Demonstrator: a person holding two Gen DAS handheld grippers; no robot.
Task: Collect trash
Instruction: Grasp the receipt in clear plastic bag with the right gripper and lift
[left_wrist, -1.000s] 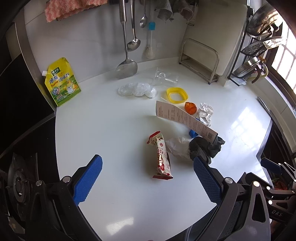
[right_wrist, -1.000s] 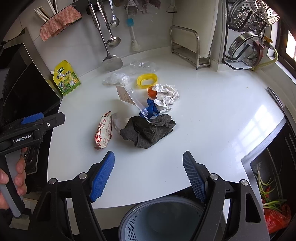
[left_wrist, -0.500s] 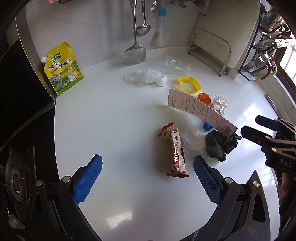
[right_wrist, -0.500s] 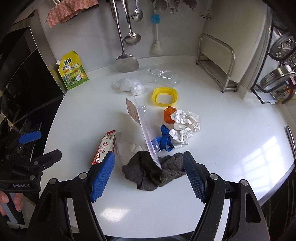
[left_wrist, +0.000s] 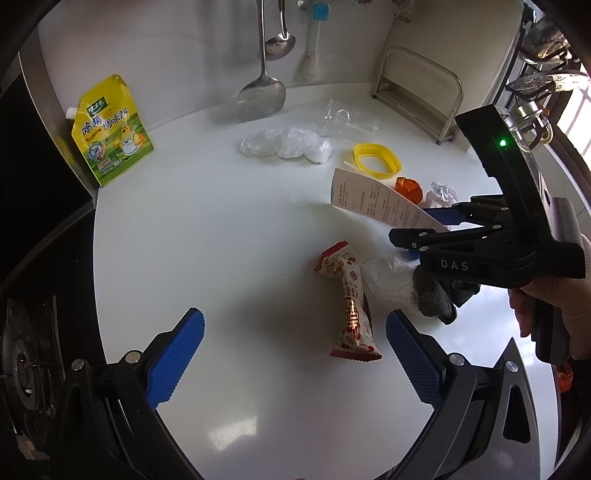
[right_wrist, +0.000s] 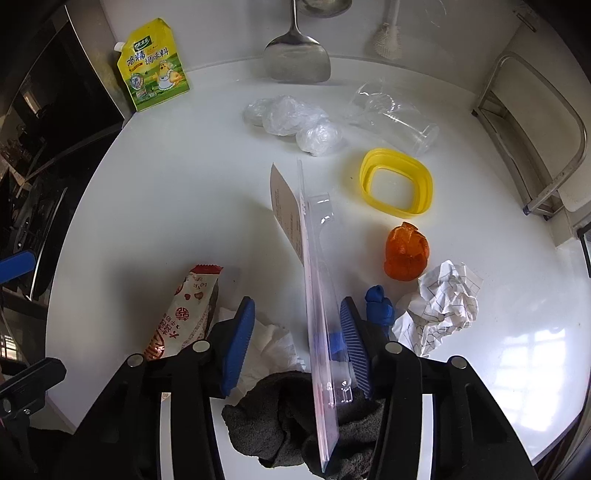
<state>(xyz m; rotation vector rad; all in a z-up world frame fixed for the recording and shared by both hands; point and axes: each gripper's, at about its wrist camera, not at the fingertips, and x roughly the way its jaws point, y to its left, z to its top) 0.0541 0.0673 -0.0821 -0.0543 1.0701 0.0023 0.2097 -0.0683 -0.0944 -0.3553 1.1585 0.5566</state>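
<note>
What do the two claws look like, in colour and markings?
Both claws, left claw and right claw, have black frames, silver rivets and blue ribbed pads. The left view shows white "DAS" lettering and a green light on the right claw's body.

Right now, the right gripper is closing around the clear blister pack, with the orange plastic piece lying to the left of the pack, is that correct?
Not quite: the right wrist view shows the orange plastic piece lying right of the clear blister pack. The right gripper does straddle the pack.

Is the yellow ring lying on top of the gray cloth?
No, the yellow ring sits on bare counter, well apart from the gray cloth.
</note>
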